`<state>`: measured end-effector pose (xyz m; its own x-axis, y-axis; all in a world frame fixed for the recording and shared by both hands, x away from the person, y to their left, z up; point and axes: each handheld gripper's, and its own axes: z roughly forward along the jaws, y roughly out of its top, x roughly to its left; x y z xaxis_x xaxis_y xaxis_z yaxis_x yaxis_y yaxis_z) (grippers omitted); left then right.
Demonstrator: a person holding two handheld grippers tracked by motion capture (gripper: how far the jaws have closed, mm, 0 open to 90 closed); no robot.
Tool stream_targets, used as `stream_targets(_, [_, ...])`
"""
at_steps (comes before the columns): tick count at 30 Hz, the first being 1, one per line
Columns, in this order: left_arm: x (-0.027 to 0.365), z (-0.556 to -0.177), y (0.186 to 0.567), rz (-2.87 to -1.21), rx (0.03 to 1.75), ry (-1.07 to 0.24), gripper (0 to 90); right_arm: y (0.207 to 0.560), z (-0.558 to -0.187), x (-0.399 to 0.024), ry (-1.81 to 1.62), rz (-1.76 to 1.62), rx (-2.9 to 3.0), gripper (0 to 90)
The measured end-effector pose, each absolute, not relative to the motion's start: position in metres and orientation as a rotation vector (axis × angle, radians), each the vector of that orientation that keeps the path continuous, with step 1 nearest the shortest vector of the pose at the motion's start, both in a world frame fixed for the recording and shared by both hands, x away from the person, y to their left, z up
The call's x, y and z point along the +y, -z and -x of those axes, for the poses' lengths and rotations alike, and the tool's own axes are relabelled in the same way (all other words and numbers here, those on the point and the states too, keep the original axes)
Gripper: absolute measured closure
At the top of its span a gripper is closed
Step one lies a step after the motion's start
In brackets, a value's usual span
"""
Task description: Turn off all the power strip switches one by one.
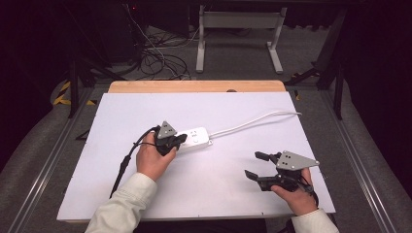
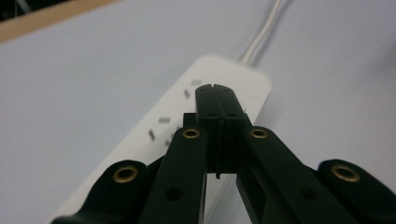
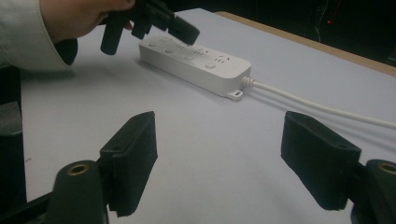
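My left gripper (image 2: 215, 91) is closed on nothing, tip over the power strip (image 1: 193, 139) mid-table, near its switches. Right gripper (image 3: 219, 158) is wide open, well apart. Risk: an off-centre press slides the unheld strip.

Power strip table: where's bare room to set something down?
Bare: the white table top left of and beyond the power strip, and between it and the right gripper. Crowded: around the left gripper and along the cord.
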<state>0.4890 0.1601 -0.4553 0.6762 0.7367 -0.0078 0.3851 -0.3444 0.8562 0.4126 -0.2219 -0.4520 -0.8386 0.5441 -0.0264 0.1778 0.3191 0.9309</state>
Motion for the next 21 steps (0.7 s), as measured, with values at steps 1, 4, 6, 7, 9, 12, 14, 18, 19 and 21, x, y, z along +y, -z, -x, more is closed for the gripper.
stream_targets(1, [0.159,-0.487,0.448,-1.936,0.854,-0.468,90.0,0.452,-0.413,-0.222,-1.525,-0.648,2.257,27.3])
stream_targets(4, [0.154,-0.485,0.435,-1.909,0.821,-0.451,90.0,0.453,-0.413,-0.221,-1.52,-0.649,2.264,27.3])
stream_targets(6, [0.148,-0.487,0.436,-1.92,0.811,-0.453,90.0,0.453,-0.413,-0.221,-1.521,-0.646,2.263,27.3])
stream_targets(7, [0.145,-0.489,0.439,-1.934,0.811,-0.457,90.0,0.452,-0.412,-0.221,-1.524,-0.645,2.262,27.3])
stream_targets(9, [0.139,-0.493,0.447,-1.943,0.819,-0.447,90.0,0.452,-0.412,-0.221,-1.529,-0.644,2.26,27.3])
stream_targets(12, [0.135,-0.498,0.453,-1.949,0.829,-0.445,90.0,0.452,-0.412,-0.221,-1.529,-0.644,2.258,27.3])
stream_targets(14, [0.133,-0.5,0.456,-1.95,0.837,-0.431,90.0,0.453,-0.413,-0.221,-1.523,-0.647,2.261,27.3])
stream_targets(18, [0.129,-0.502,0.464,-1.995,0.848,-0.437,90.0,0.453,-0.413,-0.221,-1.528,-0.65,2.26,27.3])
stream_targets(19, [0.129,-0.503,0.466,-2.012,0.845,-0.451,90.0,0.453,-0.413,-0.222,-1.528,-0.648,2.26,27.3])
stream_targets(21, [0.128,-0.504,0.469,-2.031,0.854,-0.467,90.0,0.453,-0.412,-0.221,-1.527,-0.647,2.26,27.2])
